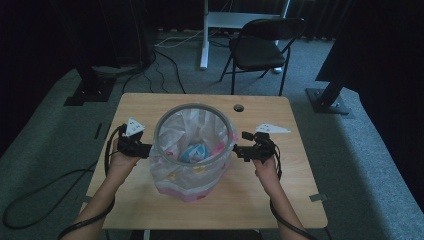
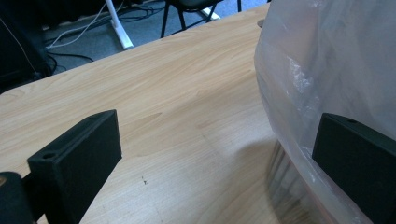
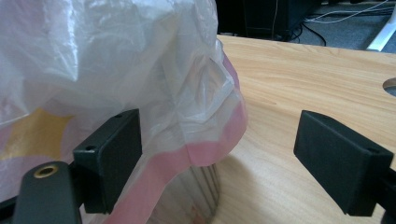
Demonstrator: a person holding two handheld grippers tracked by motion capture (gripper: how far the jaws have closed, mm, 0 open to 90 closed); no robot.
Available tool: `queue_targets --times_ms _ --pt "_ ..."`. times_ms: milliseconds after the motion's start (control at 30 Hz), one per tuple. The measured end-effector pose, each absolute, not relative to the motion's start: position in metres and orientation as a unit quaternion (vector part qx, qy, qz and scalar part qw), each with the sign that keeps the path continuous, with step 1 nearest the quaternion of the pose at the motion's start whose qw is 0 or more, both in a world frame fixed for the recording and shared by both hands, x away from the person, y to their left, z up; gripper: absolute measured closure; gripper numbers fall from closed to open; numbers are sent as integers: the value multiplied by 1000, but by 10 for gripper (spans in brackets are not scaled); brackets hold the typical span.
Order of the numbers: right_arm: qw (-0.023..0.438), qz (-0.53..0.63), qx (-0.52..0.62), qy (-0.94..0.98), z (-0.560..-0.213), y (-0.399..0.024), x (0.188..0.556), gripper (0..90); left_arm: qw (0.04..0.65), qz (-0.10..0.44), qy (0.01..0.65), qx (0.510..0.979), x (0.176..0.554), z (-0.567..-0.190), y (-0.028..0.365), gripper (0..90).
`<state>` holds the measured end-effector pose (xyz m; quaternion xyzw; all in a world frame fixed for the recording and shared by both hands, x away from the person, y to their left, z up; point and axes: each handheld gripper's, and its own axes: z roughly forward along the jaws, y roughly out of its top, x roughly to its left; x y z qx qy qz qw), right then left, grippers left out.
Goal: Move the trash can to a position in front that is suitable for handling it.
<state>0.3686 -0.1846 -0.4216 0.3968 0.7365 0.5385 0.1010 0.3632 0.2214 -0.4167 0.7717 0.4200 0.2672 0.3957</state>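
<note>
A round bin point(image 1: 194, 145) stands at the middle of the wooden table point(image 1: 260, 195), lined with a translucent white plastic bag point(image 1: 192, 180) that has pink and yellow patches and folds down over the outside. Crumpled blue and pink items lie inside. My left gripper point(image 1: 140, 149) is at the bin's left side, open, its jaws wide apart beside the bag point(image 2: 327, 60). At the bin's right side my right gripper point(image 1: 241, 150) is open too, with the bag's pink-edged overhang point(image 3: 187, 112) hanging between its jaws, not pinched.
A round cable hole point(image 1: 238, 107) sits near the table's far edge. Beyond the table stand a black folding chair point(image 1: 260, 47), a white desk leg point(image 1: 205, 35) and dark stand bases point(image 1: 327, 100). Cables trail on the grey carpet at left.
</note>
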Motion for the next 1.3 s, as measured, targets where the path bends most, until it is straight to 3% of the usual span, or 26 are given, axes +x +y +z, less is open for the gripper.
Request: queue_targets --times_ms 1033,1300 --pt "85 550 376 741 -427 -187 313 144 401 269 392 783 308 -418 224 13" --pt "91 549 368 745 -437 -193 313 122 395 238 413 786 308 -441 235 11"
